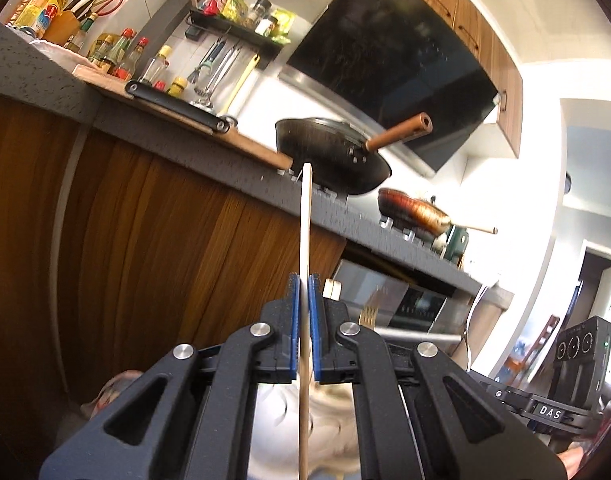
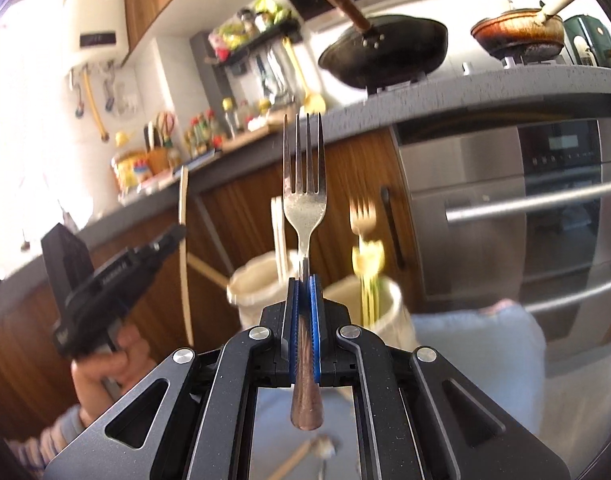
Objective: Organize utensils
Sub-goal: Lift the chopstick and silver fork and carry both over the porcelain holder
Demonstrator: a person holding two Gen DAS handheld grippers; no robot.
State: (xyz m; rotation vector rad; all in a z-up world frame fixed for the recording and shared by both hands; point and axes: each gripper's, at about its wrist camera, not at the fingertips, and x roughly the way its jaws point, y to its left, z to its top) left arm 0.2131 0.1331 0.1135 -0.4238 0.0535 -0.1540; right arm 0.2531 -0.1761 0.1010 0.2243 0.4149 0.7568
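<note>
My left gripper (image 1: 304, 280) is shut on a pale wooden chopstick (image 1: 305, 220) that points up toward the counter. It also shows at the left of the right wrist view (image 2: 161, 246), with the chopstick (image 2: 182, 216) upright in it. My right gripper (image 2: 304, 280) is shut on a silver fork (image 2: 304, 184), tines up. Beyond it stand two cream utensil cups. The left cup (image 2: 253, 292) holds pale chopsticks (image 2: 279, 236). The right cup (image 2: 389, 308) holds a gold fork (image 2: 362, 216) and a yellow-handled utensil. A spoon (image 2: 323, 446) lies blurred below.
A grey counter (image 1: 209, 152) runs above wooden cabinet doors (image 1: 145, 240). A black wok (image 1: 333, 152) and a rusty pan (image 1: 413, 208) sit on the stove. A steel oven (image 2: 525, 216) with bar handles is at the right. Bottles and hanging tools line the wall.
</note>
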